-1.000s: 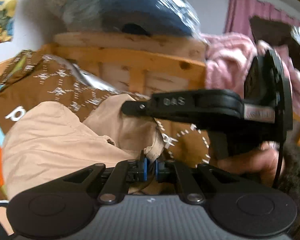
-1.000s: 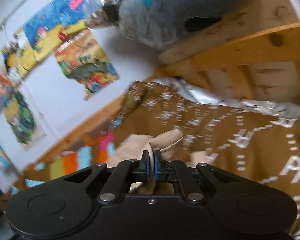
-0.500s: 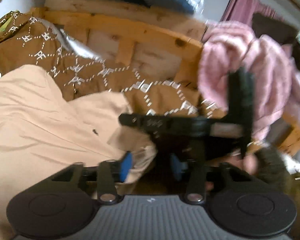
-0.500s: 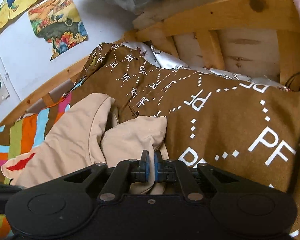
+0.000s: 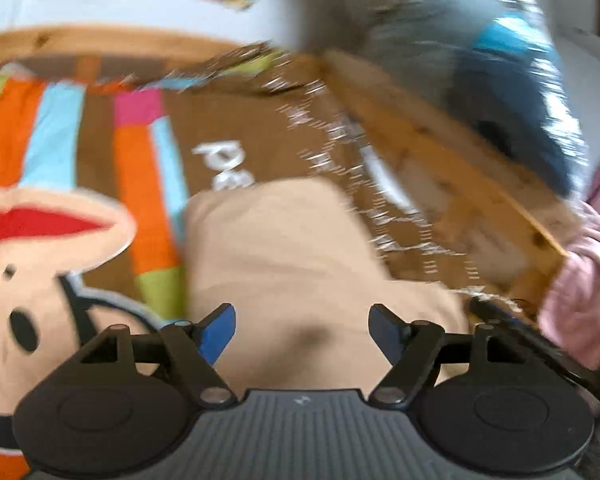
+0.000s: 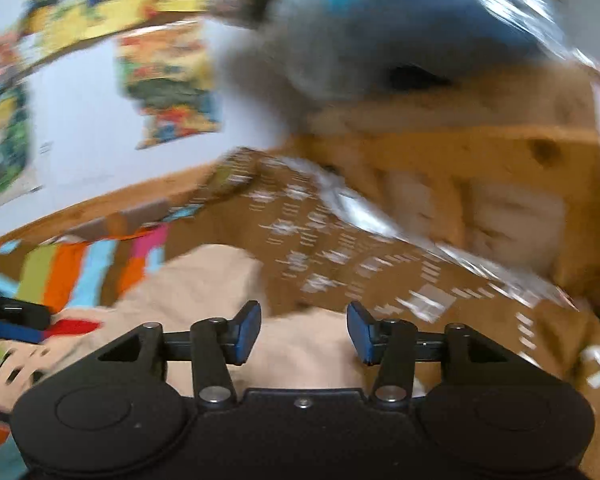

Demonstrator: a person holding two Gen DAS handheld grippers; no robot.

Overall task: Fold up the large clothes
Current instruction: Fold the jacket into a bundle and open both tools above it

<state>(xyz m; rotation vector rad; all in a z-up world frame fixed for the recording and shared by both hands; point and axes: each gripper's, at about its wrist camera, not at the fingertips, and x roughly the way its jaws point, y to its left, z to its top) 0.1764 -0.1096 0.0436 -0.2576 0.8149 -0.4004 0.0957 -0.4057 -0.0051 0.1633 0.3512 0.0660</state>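
Tan cloth, the big garment [image 5: 300, 256], lay flat on the brown blanket [image 5: 236, 128], near the wooden bed frame [image 5: 452, 148]. Had been pinched a second ago by both tongs; now let go. Left gripper [image 5: 302, 330] spread wide, hanging just over the cloth. Right gripper [image 6: 304, 332] spread wide too, over the cloth's near edge. Probably one fold done, next grab to come. Both views blurry.

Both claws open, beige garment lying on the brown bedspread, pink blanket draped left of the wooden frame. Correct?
Not quite: the pink blanket hangs at the right of the wooden frame, per the left wrist view. The left claw and right claw are open, over the beige garment on the brown bedspread.
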